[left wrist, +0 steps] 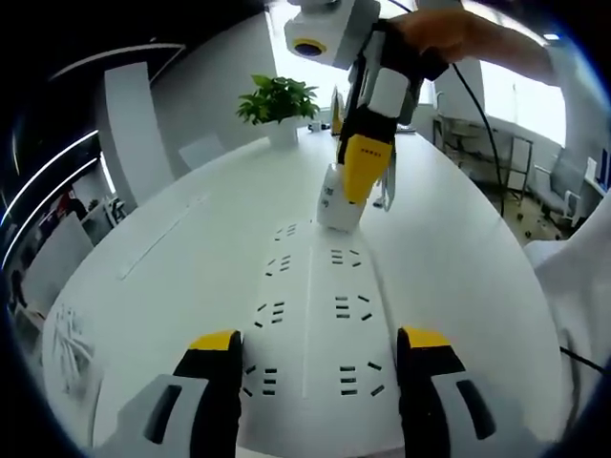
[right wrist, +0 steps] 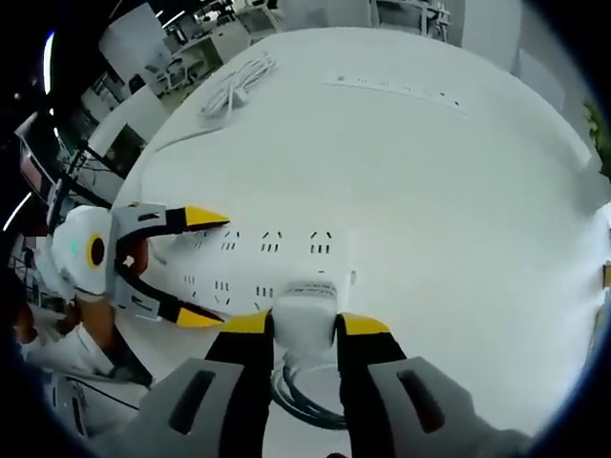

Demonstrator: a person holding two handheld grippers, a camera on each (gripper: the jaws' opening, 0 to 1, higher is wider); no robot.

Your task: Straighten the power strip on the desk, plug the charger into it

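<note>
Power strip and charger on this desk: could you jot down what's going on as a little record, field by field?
power strip: white, flat on the white desk, several socket rows
charger: white block, standing on the strip's far end
right gripper: shut on the charger, pressing it at a socket
left gripper: open, jaws either side of the strip's near end
plug seated: cannot tell
background: potted plant

The left tongs (left wrist: 323, 355) are gaping wide, jaws spread flat and low. The right tongs (right wrist: 304, 324) are reaching in from opposite, tips pointing down, clamping tight, with a hand (left wrist: 449, 33) gripping the handle.
</note>
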